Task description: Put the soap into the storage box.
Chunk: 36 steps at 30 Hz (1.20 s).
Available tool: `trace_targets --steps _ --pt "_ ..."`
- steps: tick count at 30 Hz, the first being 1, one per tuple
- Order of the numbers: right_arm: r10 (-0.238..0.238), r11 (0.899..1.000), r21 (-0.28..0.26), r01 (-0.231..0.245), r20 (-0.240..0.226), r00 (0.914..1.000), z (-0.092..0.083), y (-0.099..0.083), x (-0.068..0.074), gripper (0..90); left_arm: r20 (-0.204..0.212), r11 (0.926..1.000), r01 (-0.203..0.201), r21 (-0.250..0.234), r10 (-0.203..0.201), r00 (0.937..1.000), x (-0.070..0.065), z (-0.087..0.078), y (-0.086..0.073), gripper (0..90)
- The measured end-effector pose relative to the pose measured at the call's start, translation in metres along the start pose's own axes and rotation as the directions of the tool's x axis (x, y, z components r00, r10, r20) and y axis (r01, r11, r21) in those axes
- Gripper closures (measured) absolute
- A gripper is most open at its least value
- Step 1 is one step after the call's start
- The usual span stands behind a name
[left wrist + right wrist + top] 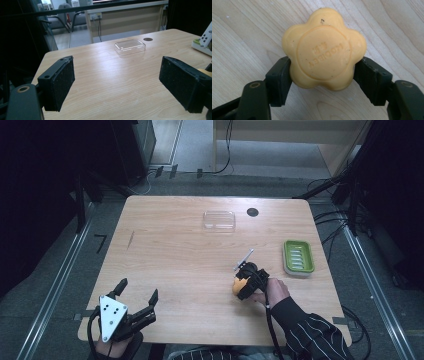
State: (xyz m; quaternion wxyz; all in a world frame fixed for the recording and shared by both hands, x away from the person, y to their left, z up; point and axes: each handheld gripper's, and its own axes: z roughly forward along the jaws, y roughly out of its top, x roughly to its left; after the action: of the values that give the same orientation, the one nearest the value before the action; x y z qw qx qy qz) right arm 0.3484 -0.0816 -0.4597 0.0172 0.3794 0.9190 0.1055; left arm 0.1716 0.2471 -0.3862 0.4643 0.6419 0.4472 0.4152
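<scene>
Here the right gripper (323, 75) pinches the yellow flower-shaped soap (323, 48); the left gripper (117, 82) stands spread wide

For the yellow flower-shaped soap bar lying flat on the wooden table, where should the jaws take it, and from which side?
Grip the yellow flower-shaped soap bar across its scalloped edge, one pad in a notch between lobes on each side, coming from above. It lies flat, embossed face up, so only the rim is reachable. The right gripper already has it this way, pads pressed against opposite sides.
</scene>
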Motion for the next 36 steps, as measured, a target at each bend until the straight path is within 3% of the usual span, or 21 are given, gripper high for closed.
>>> trace_targets --steps 5,14,24,27,36 --pt "-0.004 1.000 0.018 0.004 0.004 1.0000 -0.0010 -0.0007 -0.0009 38.9 0.003 1.0000 0.000 -0.001 0.000 1.0000 -0.0002 -0.0001 0.0000 13.7" --pt "-0.008 1.000 0.016 0.007 0.024 0.9997 0.0003 -0.0010 0.0009 39.5 0.003 1.0000 0.000 -0.001 0.000 1.0000 -0.0006 0.0003 0.0000 13.6" --pt "-0.017 1.000 0.020 0.017 0.016 0.9997 0.0041 -0.0019 0.0003 39.2 0.002 1.0000 -0.003 -0.002 0.003 1.0000 -0.0013 0.0008 0.0001 13.6" --pt "-0.029 0.999 0.023 0.028 0.037 0.9989 0.0048 -0.0011 0.0027 39.5 0.002 1.0000 0.000 -0.002 0.000 1.0000 -0.0012 0.0008 0.0001 13.6" --pt "-0.041 0.999 0.014 0.041 0.027 0.9988 0.0041 -0.0018 0.0010 39.7 0.003 1.0000 0.002 0.000 -0.002 1.0000 -0.0007 0.0008 0.0001 13.6"
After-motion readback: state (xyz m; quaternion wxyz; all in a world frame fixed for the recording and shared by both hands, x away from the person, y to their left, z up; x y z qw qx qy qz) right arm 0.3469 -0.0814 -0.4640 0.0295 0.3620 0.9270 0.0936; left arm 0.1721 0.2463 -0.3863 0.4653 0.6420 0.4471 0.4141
